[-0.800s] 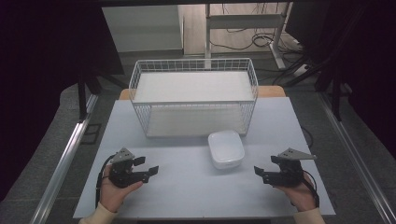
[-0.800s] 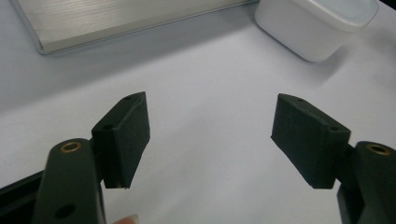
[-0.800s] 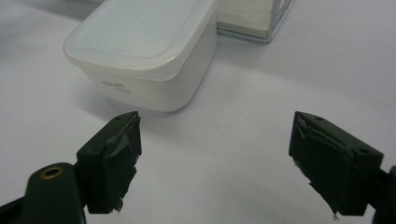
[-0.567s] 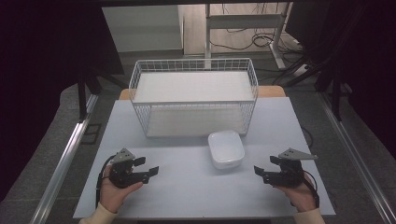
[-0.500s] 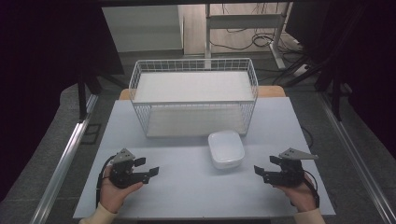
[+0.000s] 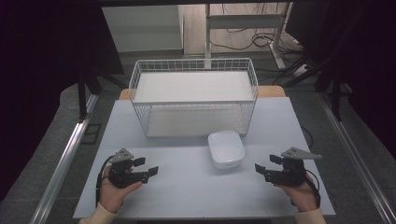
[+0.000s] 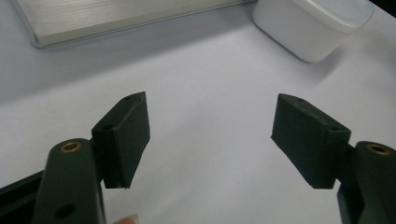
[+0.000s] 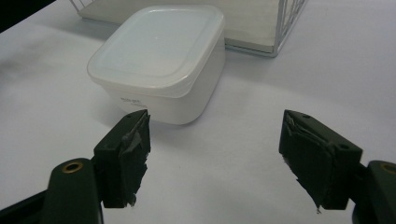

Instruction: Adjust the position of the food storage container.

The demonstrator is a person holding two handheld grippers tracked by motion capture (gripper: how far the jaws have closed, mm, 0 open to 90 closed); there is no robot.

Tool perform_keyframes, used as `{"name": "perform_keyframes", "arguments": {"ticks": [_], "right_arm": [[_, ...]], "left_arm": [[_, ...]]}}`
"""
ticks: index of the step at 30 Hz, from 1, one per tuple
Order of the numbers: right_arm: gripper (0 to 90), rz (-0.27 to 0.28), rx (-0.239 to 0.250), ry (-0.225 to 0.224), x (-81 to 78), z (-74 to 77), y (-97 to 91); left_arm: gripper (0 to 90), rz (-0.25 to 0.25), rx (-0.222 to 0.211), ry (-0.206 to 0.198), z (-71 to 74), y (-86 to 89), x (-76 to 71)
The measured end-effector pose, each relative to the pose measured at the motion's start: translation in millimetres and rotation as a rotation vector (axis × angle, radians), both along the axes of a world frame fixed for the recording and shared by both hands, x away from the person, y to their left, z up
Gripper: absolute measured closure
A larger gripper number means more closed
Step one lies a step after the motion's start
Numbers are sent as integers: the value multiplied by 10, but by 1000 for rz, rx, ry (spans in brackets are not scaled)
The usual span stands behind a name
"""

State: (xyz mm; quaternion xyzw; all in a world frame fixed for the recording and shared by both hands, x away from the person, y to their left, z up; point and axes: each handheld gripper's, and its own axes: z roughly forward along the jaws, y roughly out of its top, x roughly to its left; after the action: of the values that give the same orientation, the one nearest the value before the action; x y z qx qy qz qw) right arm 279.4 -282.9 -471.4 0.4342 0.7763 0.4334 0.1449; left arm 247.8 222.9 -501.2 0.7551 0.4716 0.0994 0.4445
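A white lidded plastic box (image 6: 226, 148) sits on the pale table (image 6: 187, 186), just in front of a white wire basket (image 6: 194, 95). My left gripper (image 6: 150, 166) rests low at the near left, held in a hand, its jaws open and empty. In the left gripper view the left gripper (image 7: 210, 140) faces bare tabletop, with the box (image 7: 310, 25) at the upper right. My right gripper (image 6: 259, 168) is at the near right, open and empty. Seen from the right gripper view, the right gripper (image 8: 215, 156) has the box (image 8: 161, 56) just ahead and to the left.
The wire basket has a flat white floor (image 8: 254, 23) and stands at the table's far middle. Metal rails (image 6: 65, 158) run along both sides of the table. A desk frame and cables (image 6: 243, 28) lie on the floor beyond.
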Motion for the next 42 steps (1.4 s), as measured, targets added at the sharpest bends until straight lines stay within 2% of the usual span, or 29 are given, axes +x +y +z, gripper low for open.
{"name": "perform_keyframes", "arguments": {"ticks": [18,27,30,35,42], "right_arm": [[286,37,-7,7,16,73,88],[353,64,-12,7,275,312,258],[369,72,-1,22,406,346,309],[389,80,-15,46,599,371,418],[409,104,-29,53,733,414,553]], "left_arm": [[274,1,-1,3,-3,7,-7],[274,6,-1,1,-1,30,-15],[274,5,-1,2,-1,26,-15],[274,6,2,5,-6,29,-10],[274,5,1,7,-10,28,-9]]}}
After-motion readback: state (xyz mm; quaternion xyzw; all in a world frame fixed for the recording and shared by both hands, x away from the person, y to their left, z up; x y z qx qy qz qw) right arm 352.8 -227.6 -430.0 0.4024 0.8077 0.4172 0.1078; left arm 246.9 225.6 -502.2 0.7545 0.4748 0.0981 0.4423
